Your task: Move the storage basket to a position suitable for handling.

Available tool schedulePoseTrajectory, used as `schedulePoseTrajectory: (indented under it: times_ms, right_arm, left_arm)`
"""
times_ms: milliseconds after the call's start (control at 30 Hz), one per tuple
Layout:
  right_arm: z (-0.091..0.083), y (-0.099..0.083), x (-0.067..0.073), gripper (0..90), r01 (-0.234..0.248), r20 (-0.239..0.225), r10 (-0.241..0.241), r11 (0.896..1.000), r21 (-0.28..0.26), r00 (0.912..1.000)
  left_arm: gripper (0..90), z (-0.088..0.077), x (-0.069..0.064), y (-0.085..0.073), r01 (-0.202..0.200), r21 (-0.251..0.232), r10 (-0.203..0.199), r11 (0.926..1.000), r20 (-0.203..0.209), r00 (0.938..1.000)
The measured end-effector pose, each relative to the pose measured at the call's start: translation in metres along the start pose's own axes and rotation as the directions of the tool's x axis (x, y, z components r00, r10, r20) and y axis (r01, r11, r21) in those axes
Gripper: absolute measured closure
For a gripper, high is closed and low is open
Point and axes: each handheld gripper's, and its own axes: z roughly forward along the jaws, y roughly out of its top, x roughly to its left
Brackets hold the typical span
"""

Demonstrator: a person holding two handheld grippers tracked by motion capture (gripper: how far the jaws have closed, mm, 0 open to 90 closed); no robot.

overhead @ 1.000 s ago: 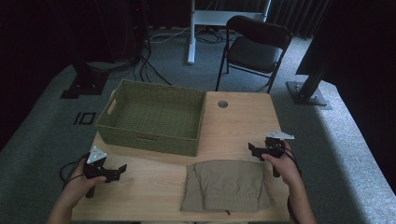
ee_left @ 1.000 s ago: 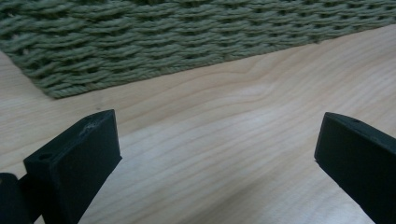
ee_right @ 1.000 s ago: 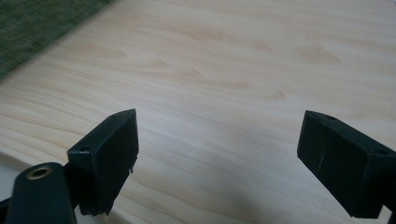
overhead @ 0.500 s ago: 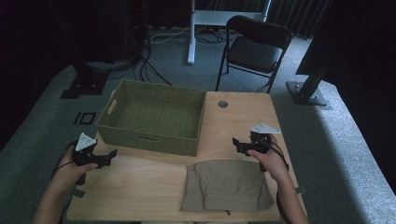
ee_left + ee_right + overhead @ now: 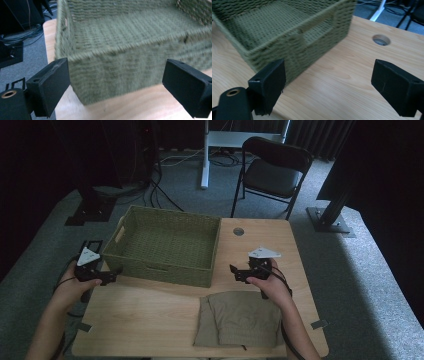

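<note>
Both tools, left tool (image 5: pixel 114 274) and right tool (image 5: pixel 236 272), jaws apart and empty beside unlabelled green basket (image 5: pixel 165 245).

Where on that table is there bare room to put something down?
The widest bare patch is the front left of the table, between the woven basket and the near edge, left of the folded khaki cloth. Another strip runs right of the basket, around the round cable hole. It is tight where the right claw hovers between basket and cloth.
</note>
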Motion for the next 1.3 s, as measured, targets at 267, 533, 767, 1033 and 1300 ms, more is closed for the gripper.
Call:
schedulePoseTrajectory:
  times_ms: [267,533,767,1033,1300]
  right_arm:
    - [0.016,0.017,0.022,12.3,0.022,-0.046,-0.023,1.0,-0.015,0.9987]
    - [0.034,0.031,0.039,12.4,0.017,-0.055,-0.018,1.0,-0.009,0.9984]
    - [0.045,0.036,0.052,21.2,0.02,-0.009,-0.02,1.0,0.006,0.9998]
    - [0.057,0.029,0.062,32.6,-0.003,0.021,0.003,0.999,0.038,0.9998]
    - [0.063,0.025,0.075,39.2,-0.037,0.038,0.036,0.999,0.031,0.9987]
  left_arm:
    - [10.4,0.013,0.022,0.012,0.058,-0.034,-0.059,0.9978,-0.05,0.997]
    - [15.5,0.017,0.04,0.022,0.15,-0.139,-0.161,0.9788,-0.065,0.9848]
    - [32.3,0.031,0.051,0.02,0.131,-0.079,-0.142,0.9883,-0.167,0.9756]
    - [53.4,0.04,0.049,0.016,0.151,-0.014,-0.151,0.9884,-0.166,0.9745]
    - [73.4,0.047,0.042,0.015,0.134,-0.01,-0.134,0.991,-0.167,0.9769]
